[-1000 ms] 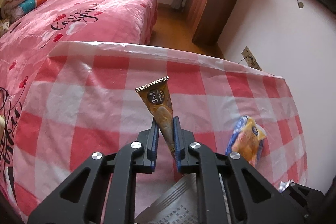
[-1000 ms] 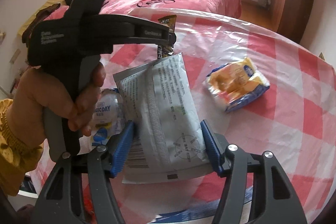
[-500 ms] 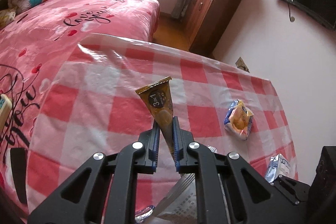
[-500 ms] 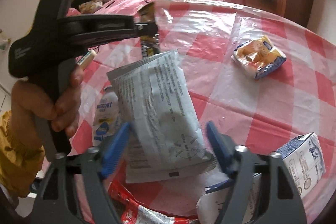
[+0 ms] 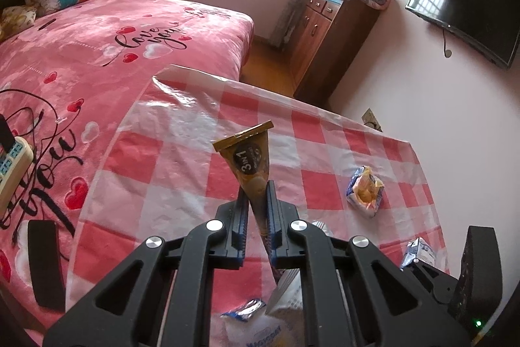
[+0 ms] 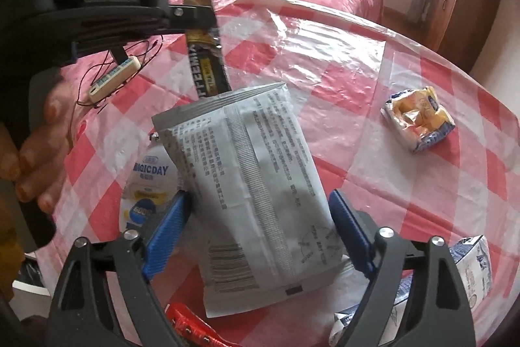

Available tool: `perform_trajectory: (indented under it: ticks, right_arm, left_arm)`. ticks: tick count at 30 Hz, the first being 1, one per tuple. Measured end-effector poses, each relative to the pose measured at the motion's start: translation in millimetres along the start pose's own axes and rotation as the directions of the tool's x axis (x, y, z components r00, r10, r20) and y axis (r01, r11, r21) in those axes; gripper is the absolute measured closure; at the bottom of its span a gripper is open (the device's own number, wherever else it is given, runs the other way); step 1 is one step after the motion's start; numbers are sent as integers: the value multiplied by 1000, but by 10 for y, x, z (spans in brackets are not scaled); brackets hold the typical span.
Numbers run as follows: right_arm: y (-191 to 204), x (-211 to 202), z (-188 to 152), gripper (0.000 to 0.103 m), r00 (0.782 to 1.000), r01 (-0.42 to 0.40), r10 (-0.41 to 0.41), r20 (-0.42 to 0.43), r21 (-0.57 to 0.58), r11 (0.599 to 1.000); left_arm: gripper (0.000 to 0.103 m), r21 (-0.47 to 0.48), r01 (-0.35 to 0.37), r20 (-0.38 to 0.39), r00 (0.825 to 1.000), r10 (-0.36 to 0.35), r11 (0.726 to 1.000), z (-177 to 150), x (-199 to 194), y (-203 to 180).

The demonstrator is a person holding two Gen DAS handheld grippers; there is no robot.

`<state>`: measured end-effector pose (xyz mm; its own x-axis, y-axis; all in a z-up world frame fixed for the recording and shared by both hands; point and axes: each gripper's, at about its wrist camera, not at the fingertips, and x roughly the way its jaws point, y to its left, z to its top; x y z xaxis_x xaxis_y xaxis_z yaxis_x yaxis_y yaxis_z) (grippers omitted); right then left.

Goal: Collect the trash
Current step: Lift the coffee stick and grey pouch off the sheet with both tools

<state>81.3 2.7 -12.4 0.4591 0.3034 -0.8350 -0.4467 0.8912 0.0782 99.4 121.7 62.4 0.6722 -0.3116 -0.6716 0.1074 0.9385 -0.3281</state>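
My left gripper (image 5: 256,217) is shut on a gold "3 in 1" coffee sachet (image 5: 248,165), which stands upright between the pads. In the right wrist view the left gripper (image 6: 208,17) hangs at upper left in a person's hand. The sachet's (image 6: 208,70) lower end dips behind the open top of a silver pouch (image 6: 256,184). My right gripper (image 6: 260,196) holds that pouch upright by its side edges, with the blue pads set wide. The pouch's top (image 5: 289,291) shows just under the left fingers.
The table's red-and-white checked cloth (image 6: 357,86) carries a yellow-blue snack wrapper (image 6: 417,119), a white Magicday pouch (image 6: 146,184), a red wrapper (image 6: 191,324) and a white-blue carton (image 6: 471,275). A pink bed (image 5: 97,54) with a power strip (image 5: 13,165) borders the table; a wooden dresser (image 5: 325,38) stands behind.
The left gripper has risen and drawn back with the sachet, so more of the bed shows. The right jaws have spread wider on the pouch, and the carton and red wrapper came into view.
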Motion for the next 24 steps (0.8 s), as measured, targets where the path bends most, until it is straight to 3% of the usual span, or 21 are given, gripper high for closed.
perform_trajectory:
  ticks: [12,24]
  right_arm:
    - [-34,-137,-115,40,998,19,-20,67,23,1000]
    - [-43,-314,-249,51,993,30,-39,110,87,996]
  left_arm:
    - [94,-42,42,43,998,-40,998,-113,-360,160]
    - [96,-65,80,81,994,-74,995,-231,-806,252]
